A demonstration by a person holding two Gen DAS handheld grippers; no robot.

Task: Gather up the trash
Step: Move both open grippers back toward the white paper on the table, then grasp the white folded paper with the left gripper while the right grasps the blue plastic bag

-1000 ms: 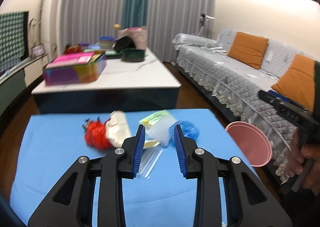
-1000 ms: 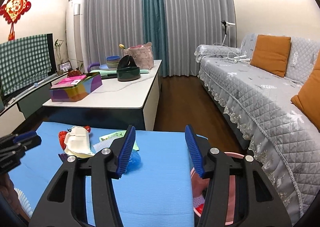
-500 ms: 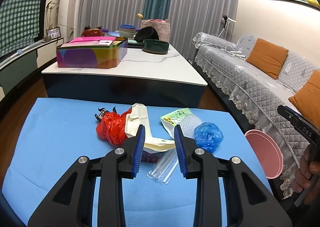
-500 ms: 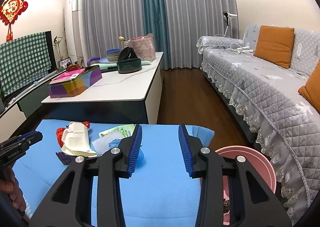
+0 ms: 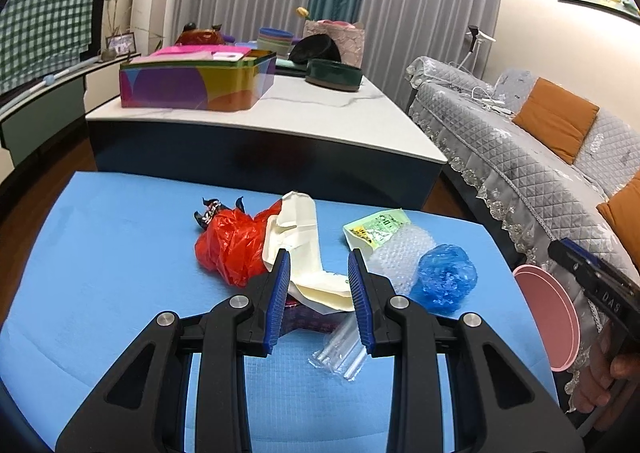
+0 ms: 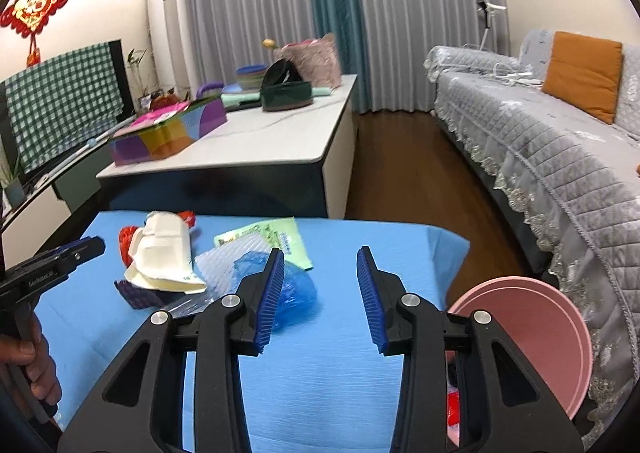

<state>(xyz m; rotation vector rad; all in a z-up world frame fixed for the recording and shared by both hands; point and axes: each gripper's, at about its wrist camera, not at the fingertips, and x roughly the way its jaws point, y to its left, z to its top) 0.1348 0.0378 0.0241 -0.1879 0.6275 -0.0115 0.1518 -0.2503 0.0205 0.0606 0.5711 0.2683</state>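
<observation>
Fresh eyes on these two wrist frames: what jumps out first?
A heap of litter in the middle of the blue table: a red plastic bag, a crumpled cream carton, bubble wrap and a blue plastic wad. The left gripper hangs open over the carton. A pink bin waits off the table's right edge.

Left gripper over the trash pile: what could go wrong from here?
1. The left gripper hangs open over overlapping pieces: the cream paper box rests on the red plastic bag, so a pinch may drag both.
2. The clear tube packet lies flat below the jaws and may slip.
3. The pink bin sits off the blue table edge; light pieces could miss it.
</observation>
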